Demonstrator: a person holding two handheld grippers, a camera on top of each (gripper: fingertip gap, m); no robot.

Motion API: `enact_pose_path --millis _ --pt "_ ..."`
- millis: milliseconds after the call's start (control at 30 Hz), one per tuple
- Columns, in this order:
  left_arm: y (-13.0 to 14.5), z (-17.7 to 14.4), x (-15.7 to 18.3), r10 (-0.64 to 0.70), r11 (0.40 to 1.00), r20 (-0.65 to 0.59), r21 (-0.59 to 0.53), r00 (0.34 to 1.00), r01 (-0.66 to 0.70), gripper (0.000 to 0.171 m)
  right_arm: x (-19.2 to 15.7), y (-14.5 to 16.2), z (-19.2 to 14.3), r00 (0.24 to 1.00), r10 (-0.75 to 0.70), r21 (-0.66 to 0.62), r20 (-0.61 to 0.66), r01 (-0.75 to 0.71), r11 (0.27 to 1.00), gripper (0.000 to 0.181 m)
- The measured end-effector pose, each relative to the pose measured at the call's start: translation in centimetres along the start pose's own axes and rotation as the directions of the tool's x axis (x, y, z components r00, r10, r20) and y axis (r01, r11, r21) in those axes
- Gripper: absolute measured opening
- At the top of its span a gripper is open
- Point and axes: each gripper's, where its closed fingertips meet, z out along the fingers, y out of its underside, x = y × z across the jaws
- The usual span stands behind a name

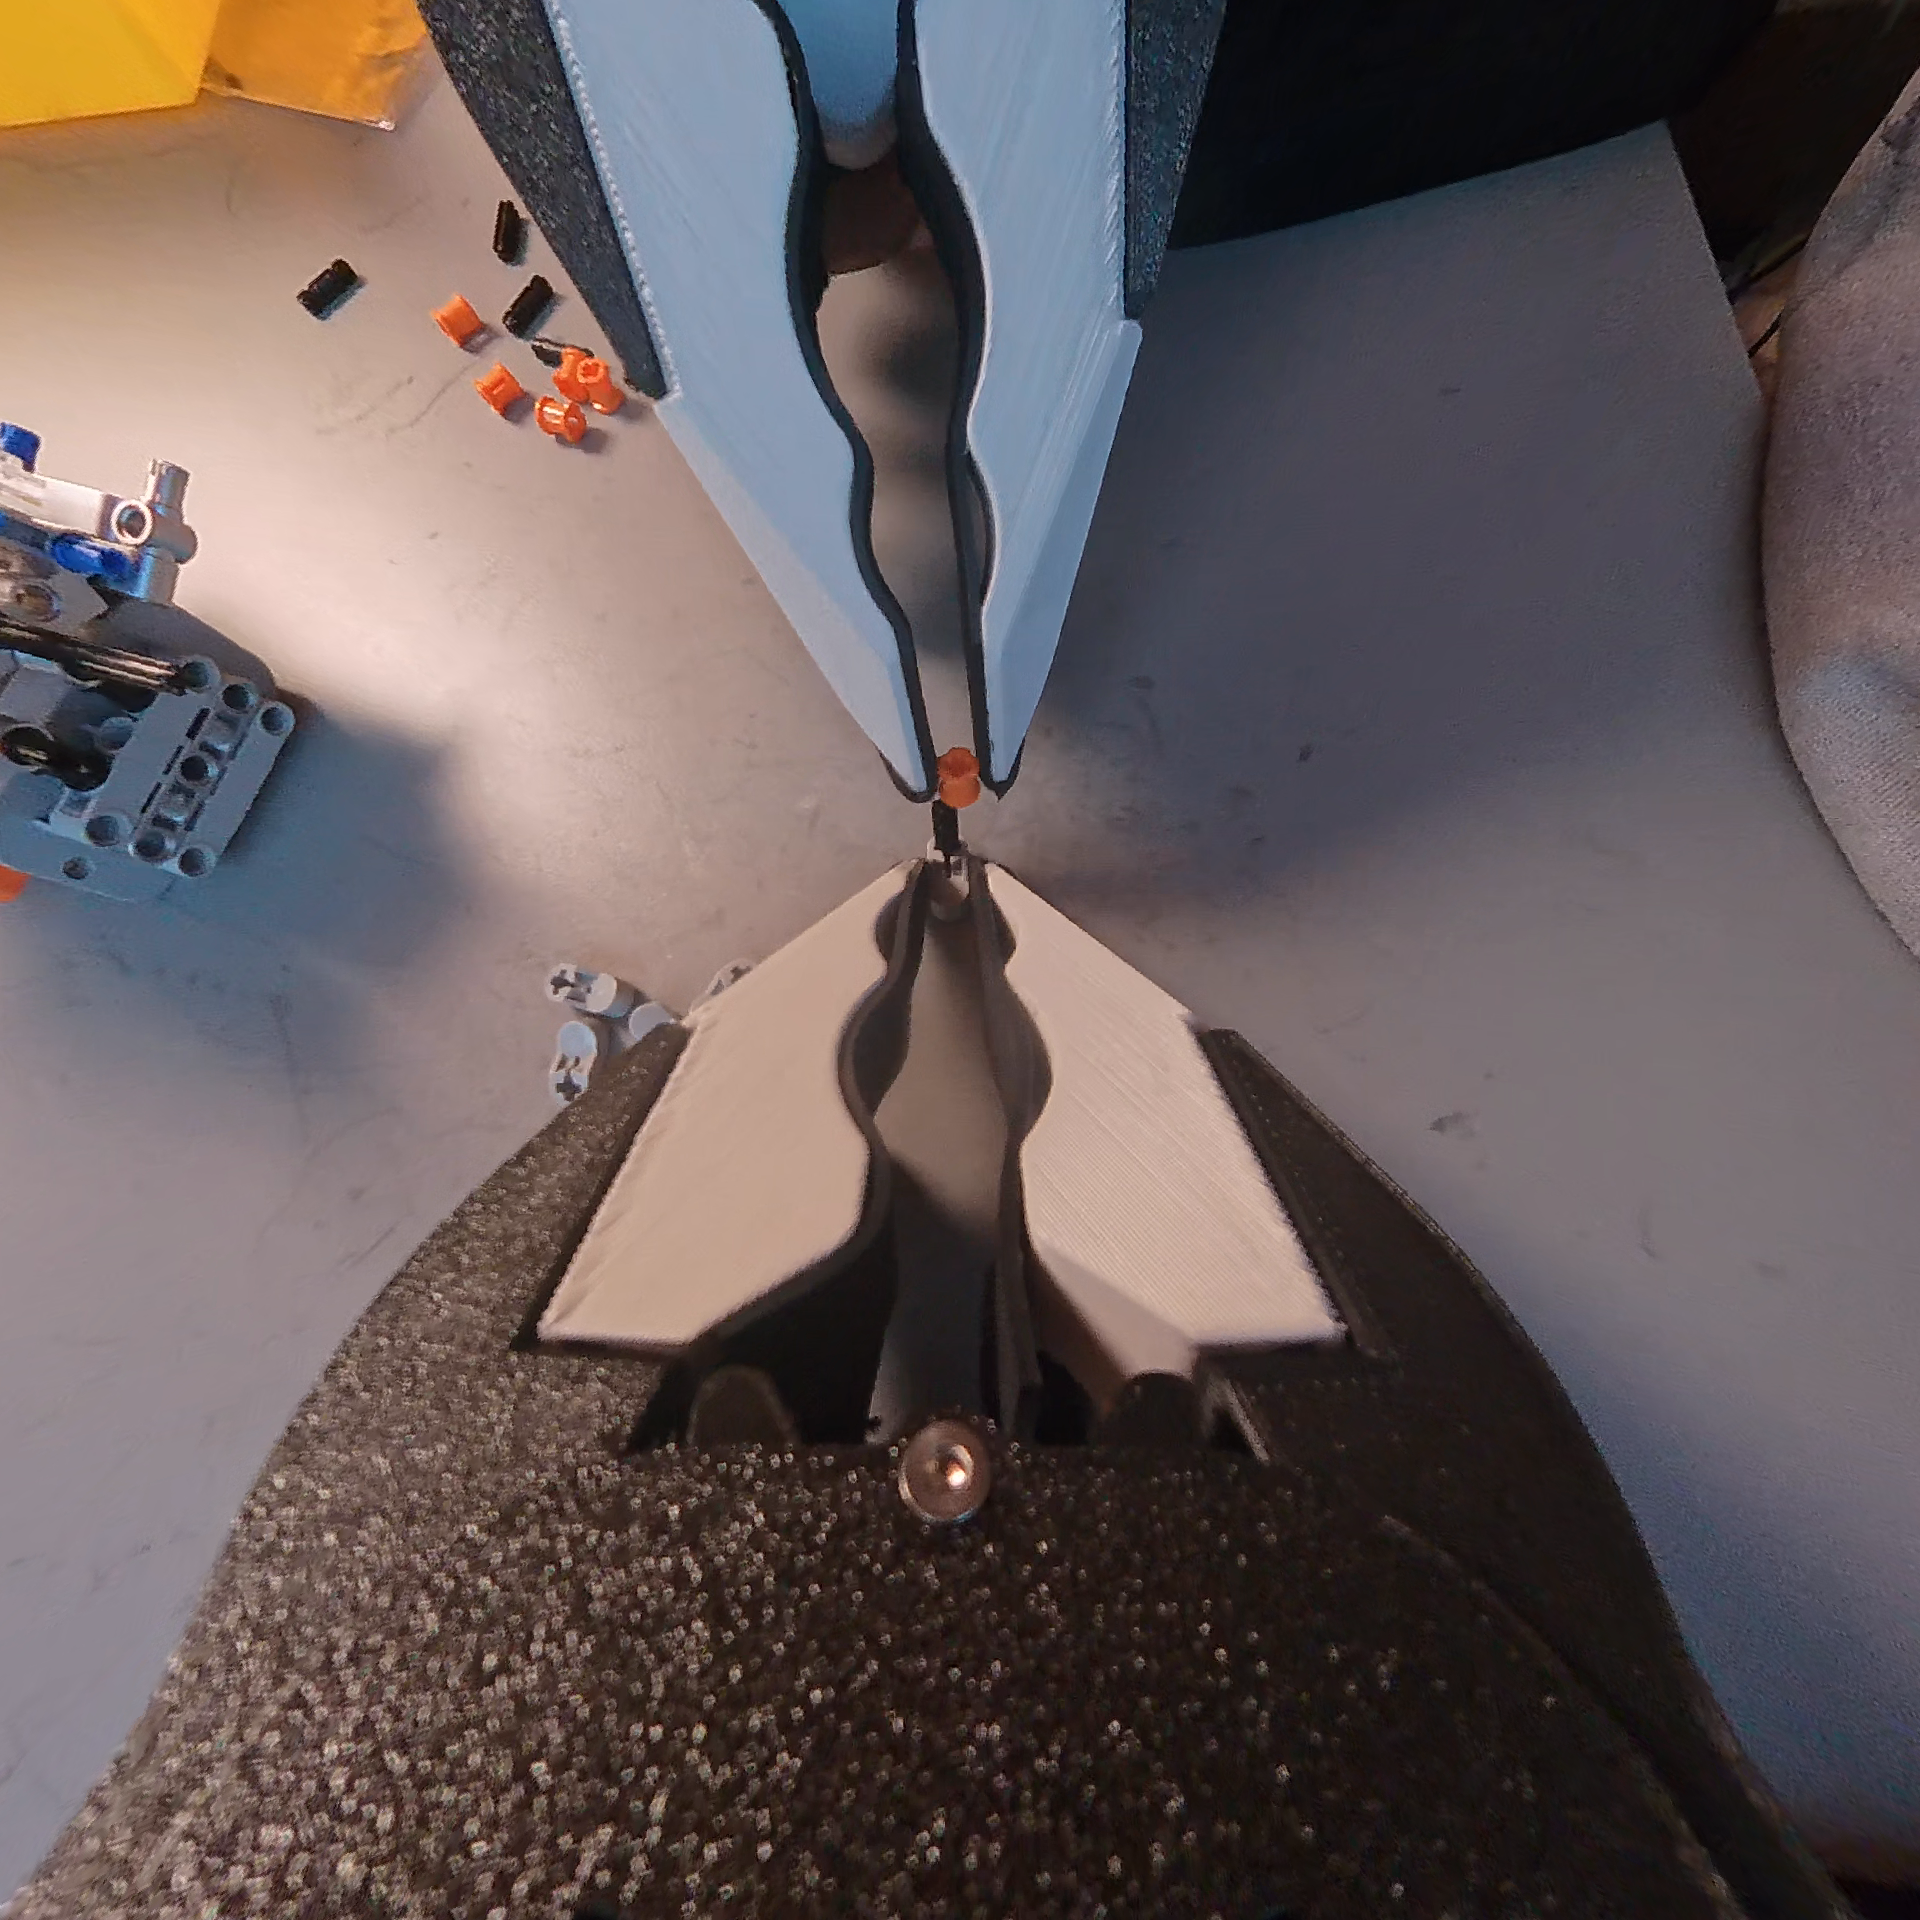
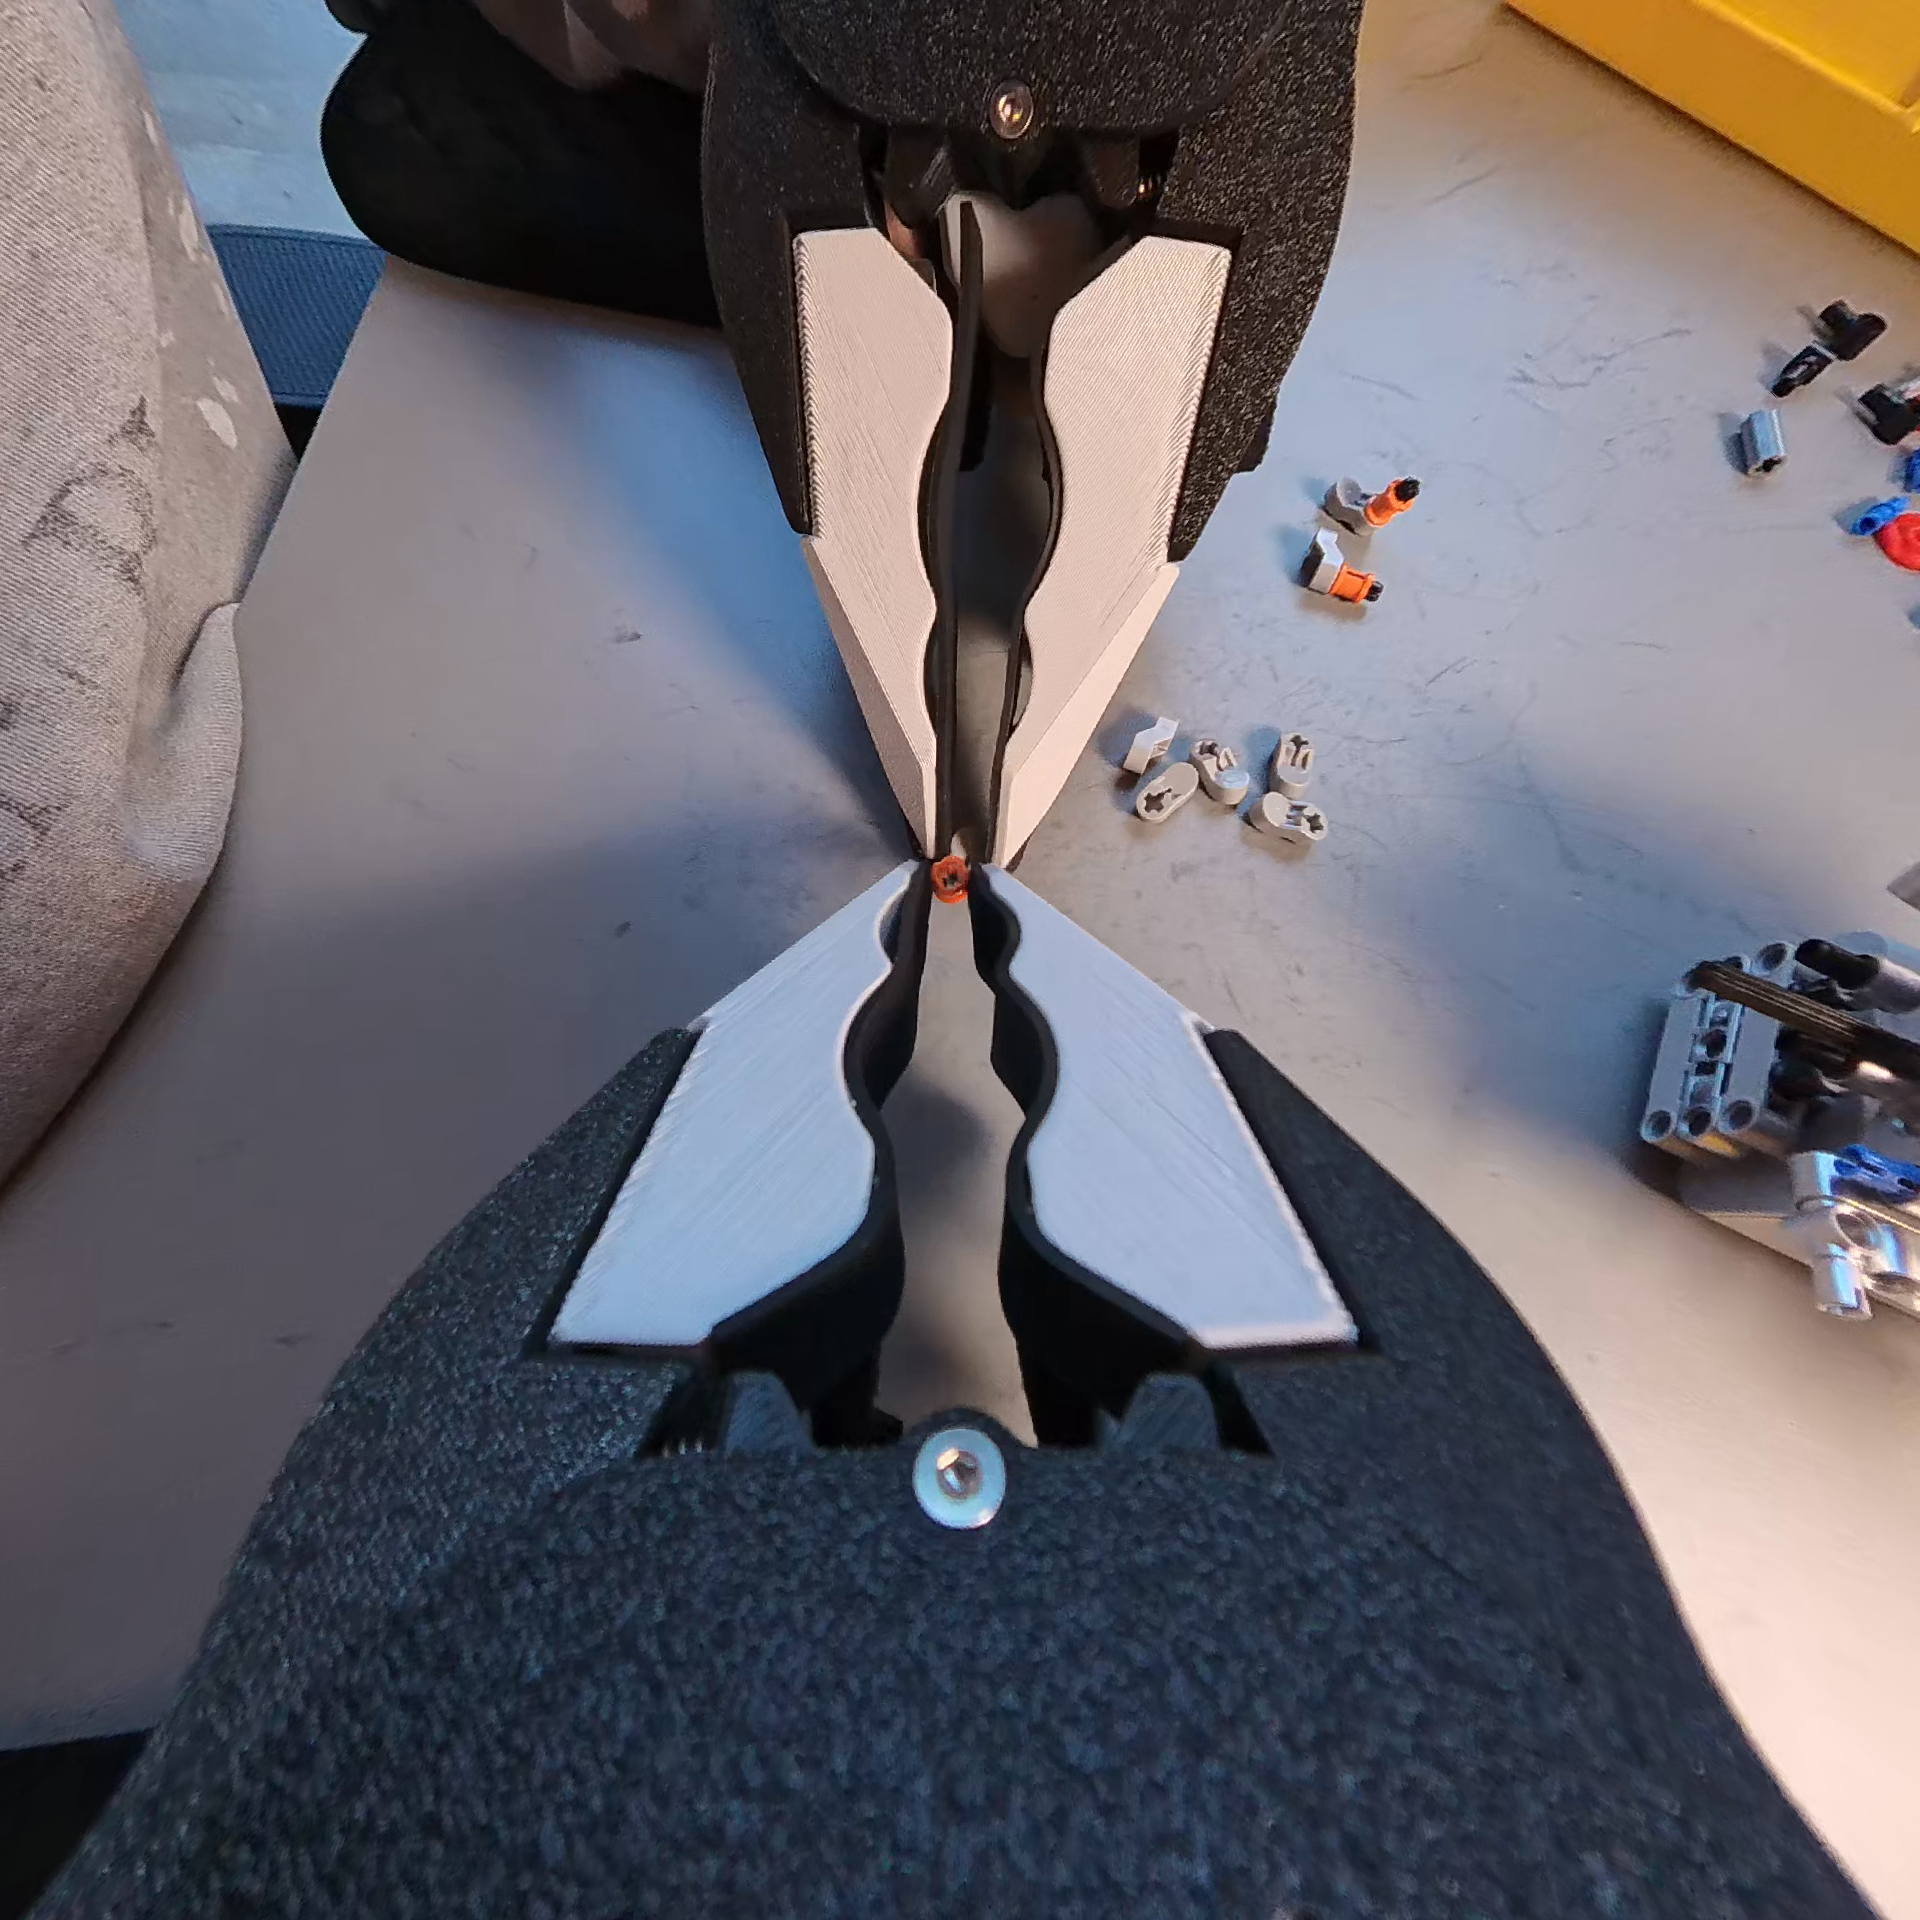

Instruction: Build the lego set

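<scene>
Left wrist view: left hand-held gripper (image 1: pixel 948 868) pinching one small grey plastic connector with black pin (image 1: pixel 947 842); right hand-held gripper (image 1: pixel 956 784) pinching one orange plastic bush (image 1: pixel 957 776), frame centre. Four loose orange bushes (image 1: pixel 540 374) upper left on grey bench (image 1: pixel 1351 727).

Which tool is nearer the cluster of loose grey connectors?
Left. The left tool has the grey connectors just beside its finger; the right tool sits farther, tip to tip opposite.
</scene>
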Motion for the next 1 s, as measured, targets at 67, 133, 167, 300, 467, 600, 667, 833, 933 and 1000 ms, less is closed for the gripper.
enact_pose_path --millis 67,133,167,300,467,600,667,833,933,1000 --pt "0.0 0.0 0.01 -0.002 1.0 -0.002 0.0 1.0 0.002 0.006 0.13 -0.08 0.01 1.0 -0.002 0.004 -0.008 0.002 1.0 0.006" --pt "0.01 0.01 0.01 -0.003 1.0 -0.003 0.0 1.0 0.003 0.006 0.11 -0.16 0.0 1.0 -0.005 0.009 -0.009 0.005 1.0 0.006" --pt "0.0 0.02 0.01 -0.005 1.0 -0.004 0.0 1.0 0.005 0.006 0.06 -0.13 0.02 1.0 -0.005 0.007 -0.006 0.005 1.0 0.006" --pt "0.0 0.02 0.02 -0.013 1.0 -0.012 0.0 1.0 0.013 0.006 0.1 -0.17 0.1 1.0 -0.003 0.008 -0.005 0.003 1.0 0.006" --pt "0.01 0.02 0.04 -0.016 1.0 -0.021 0.0 1.0 0.016 0.006 0.19 -0.03 0.32 1.0 -0.014 -0.009 -0.004 0.014 1.0 0.006" --pt "0.0 0.02 0.04 -0.021 1.0 -0.028 0.0 0.999 0.021 0.005 0.21 0.08 0.41 1.0 -0.028 -0.024 0.01 0.028 0.999 0.006" --pt "0.0 0.02 0.05 -0.021 1.0 -0.031 0.0 0.999 0.021 0.005 0.2 0.06 0.42 0.999 -0.037 -0.035 0.02 0.038 0.999 0.006" --pt "-0.02 0.03 0.06 -0.024 1.0 -0.035 0.001 0.999 0.024 0.005 0.11 0.26 0.4 0.999 -0.036 -0.061 0.041 0.038 0.997 0.006" --pt "-0.03 0.04 0.07 -0.027 1.0 -0.039 0.0 0.999 0.027 0.005 0.1 0.36 0.39 0.999 -0.028 -0.069 0.045 0.031 0.997 0.006" --pt "-0.03 0.04 0.07 -0.028 1.0 -0.041 0.0 0.999 0.028 0.005 0.1 0.36 0.4 0.999 -0.026 -0.07 0.044 0.029 0.997 0.006"
